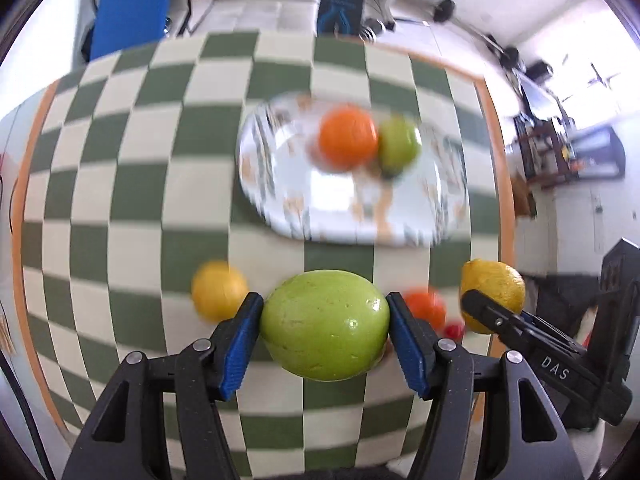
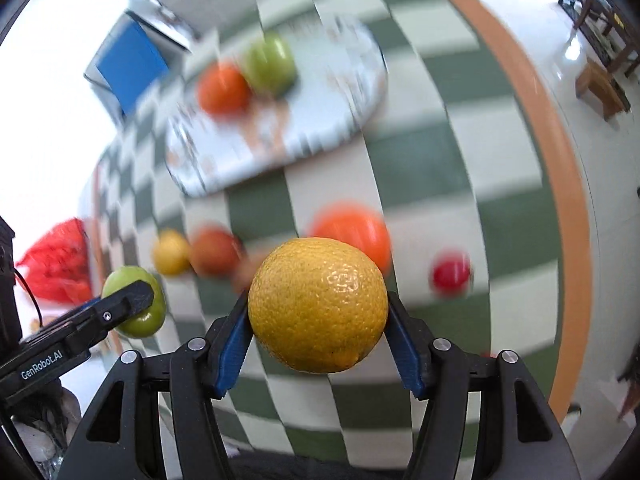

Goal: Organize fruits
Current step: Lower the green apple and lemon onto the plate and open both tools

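My left gripper (image 1: pixel 325 326) is shut on a green apple (image 1: pixel 325 325) and holds it above the checkered tablecloth. My right gripper (image 2: pixel 318 322) is shut on a yellow orange (image 2: pixel 318 305); that fruit also shows in the left wrist view (image 1: pixel 494 286). The held green apple shows in the right wrist view (image 2: pixel 136 308). A glass oval plate (image 1: pixel 352 208) lies ahead with an orange (image 1: pixel 348 137) and a green apple (image 1: pixel 400 145) on it; the plate also shows in the right wrist view (image 2: pixel 280 132).
Loose fruit lies on the cloth: a yellow one (image 1: pixel 218 290), an orange one (image 2: pixel 354 234), a reddish one (image 2: pixel 214 252), a small red one (image 2: pixel 451 273). A red bag (image 2: pixel 56 266) lies at the left. The table's orange edge (image 2: pixel 560 160) runs along the right.
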Demonstrator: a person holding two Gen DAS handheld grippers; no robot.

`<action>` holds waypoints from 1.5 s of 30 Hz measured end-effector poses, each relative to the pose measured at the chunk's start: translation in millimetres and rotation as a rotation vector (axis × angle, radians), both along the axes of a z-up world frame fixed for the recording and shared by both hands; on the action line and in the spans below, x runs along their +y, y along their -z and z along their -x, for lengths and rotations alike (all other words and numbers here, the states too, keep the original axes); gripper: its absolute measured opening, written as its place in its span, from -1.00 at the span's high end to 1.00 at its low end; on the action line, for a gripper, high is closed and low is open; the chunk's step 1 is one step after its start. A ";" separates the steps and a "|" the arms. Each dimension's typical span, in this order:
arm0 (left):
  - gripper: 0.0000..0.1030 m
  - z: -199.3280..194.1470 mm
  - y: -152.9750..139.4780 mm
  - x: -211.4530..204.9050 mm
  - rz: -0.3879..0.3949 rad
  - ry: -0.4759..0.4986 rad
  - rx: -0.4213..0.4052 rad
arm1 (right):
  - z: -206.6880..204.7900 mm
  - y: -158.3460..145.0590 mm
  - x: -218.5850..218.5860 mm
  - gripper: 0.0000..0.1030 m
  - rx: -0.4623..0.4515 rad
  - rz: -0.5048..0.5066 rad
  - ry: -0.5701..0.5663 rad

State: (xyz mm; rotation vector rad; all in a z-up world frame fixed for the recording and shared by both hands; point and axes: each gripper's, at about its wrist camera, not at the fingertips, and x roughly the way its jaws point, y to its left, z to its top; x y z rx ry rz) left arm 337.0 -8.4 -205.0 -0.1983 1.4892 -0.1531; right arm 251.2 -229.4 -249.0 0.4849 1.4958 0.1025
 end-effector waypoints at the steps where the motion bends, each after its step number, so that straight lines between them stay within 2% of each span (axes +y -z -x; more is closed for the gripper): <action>1: -0.16 -14.3 2.3 1.3 -0.010 -0.009 0.000 | -13.6 -6.3 -2.6 -0.27 -0.019 0.001 0.004; 4: -0.17 -63.5 14.3 6.5 -0.046 -0.039 0.019 | -67.3 -12.0 -8.8 -0.27 -0.065 0.043 0.015; 9: -0.17 -115.6 53.1 17.7 -0.076 -0.085 0.099 | -137.4 11.2 -22.7 -0.27 -0.050 0.084 0.026; 16: -0.17 -154.9 91.0 20.2 -0.087 -0.091 0.182 | -185.0 52.7 -29.7 -0.27 -0.009 0.112 0.029; 26: -0.18 -155.5 99.0 18.1 -0.066 -0.091 0.217 | -199.9 69.9 -23.3 -0.28 0.005 0.110 -0.003; 31: -0.25 -151.4 99.1 20.3 -0.047 -0.108 0.214 | -199.2 72.2 -24.4 -0.28 0.011 0.090 0.006; 35: -0.37 -145.7 92.6 25.7 -0.040 -0.121 0.199 | -194.7 66.9 -26.9 -0.55 -0.005 0.084 0.013; 39: -0.71 -134.5 76.6 27.9 -0.056 -0.114 0.160 | -191.4 54.5 -28.4 -0.65 -0.027 0.111 0.022; 40: -0.72 -129.2 69.8 28.4 -0.072 -0.105 0.140 | -189.8 50.5 -28.5 -0.66 -0.032 0.121 0.019; 42: -0.72 -117.8 56.8 27.2 -0.112 -0.081 0.101 | -185.3 42.1 -26.2 -0.85 -0.041 0.154 0.009; 45: -0.72 -105.3 42.4 20.5 -0.154 -0.057 0.043 | -173.2 28.8 -18.3 -0.86 -0.057 0.220 -0.025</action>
